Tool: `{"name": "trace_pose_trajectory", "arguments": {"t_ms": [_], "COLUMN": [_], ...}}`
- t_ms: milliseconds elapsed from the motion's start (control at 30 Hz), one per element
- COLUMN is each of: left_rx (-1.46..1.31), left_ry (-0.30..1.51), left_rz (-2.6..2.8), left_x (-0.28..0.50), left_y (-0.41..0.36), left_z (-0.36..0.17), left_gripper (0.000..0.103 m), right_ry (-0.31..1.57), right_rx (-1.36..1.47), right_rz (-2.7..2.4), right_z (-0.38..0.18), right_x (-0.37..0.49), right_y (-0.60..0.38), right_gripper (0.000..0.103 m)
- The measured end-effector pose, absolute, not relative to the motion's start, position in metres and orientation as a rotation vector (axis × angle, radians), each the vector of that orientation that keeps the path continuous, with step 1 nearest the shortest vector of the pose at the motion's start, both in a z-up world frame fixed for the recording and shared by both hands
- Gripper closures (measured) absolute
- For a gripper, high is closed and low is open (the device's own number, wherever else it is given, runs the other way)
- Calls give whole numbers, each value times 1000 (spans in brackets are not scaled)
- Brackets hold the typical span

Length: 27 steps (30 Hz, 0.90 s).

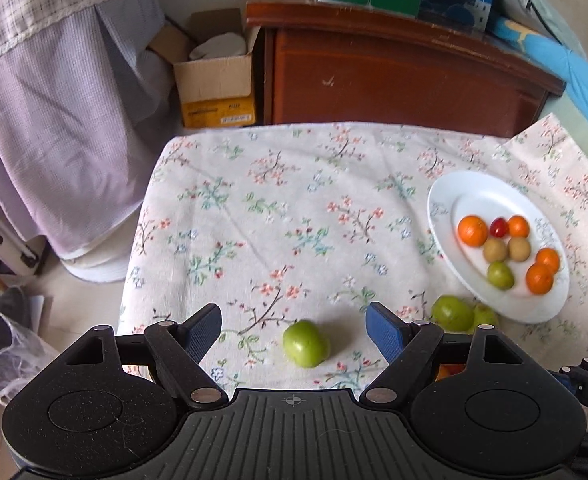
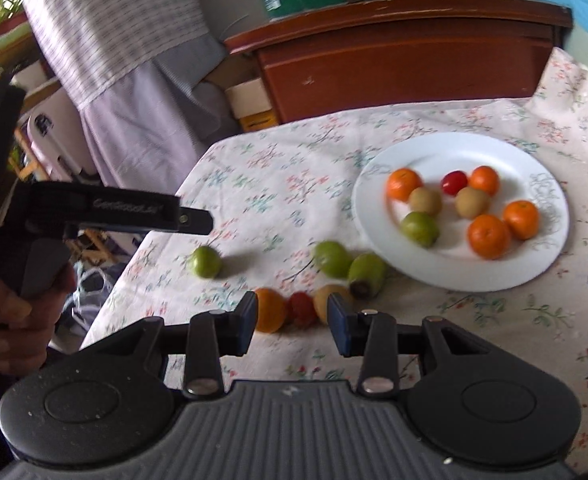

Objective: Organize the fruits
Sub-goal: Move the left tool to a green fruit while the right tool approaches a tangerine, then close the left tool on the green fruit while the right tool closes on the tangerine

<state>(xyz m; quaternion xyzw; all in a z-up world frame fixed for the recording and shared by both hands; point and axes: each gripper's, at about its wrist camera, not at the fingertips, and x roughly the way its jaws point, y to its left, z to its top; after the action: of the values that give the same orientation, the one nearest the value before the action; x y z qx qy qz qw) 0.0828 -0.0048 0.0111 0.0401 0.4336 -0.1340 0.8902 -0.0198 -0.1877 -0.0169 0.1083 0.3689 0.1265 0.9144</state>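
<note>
A white plate (image 2: 459, 152) on my counter holds four oranges (image 2: 489, 237), two brown kiwis (image 2: 471, 202), a red tomato (image 2: 454, 182) and a green fruit (image 2: 419, 229). Loose beside it lie three green fruits (image 2: 332, 258), an orange (image 2: 270, 314), a red fruit (image 2: 302, 309) and a kiwi (image 2: 325, 304).

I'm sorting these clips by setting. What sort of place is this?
Most likely a lived-in room at home, perhaps a bedroom: a table under a floral cloth, a wooden cabinet stacked with boxes, and an open cardboard box on the floor.
</note>
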Motion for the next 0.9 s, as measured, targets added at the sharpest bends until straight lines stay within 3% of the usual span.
{"name": "trace_pose_trajectory", "arguments": {"t_ms": [700,900], "left_rx": [82,79], "left_ry": [960,959], "left_rz": [-278,-281], "left_x": [93,94], "left_y": [-6,-6], "left_z": [-17,-22], "left_gripper": [24,31], "right_ry": [722,705], "right_rx": [54,2], "right_rz": [301,309], "right_z": [-31,-34], "right_x": [-6,-7], "right_y": [-156,-146], "right_gripper": [63,64]}}
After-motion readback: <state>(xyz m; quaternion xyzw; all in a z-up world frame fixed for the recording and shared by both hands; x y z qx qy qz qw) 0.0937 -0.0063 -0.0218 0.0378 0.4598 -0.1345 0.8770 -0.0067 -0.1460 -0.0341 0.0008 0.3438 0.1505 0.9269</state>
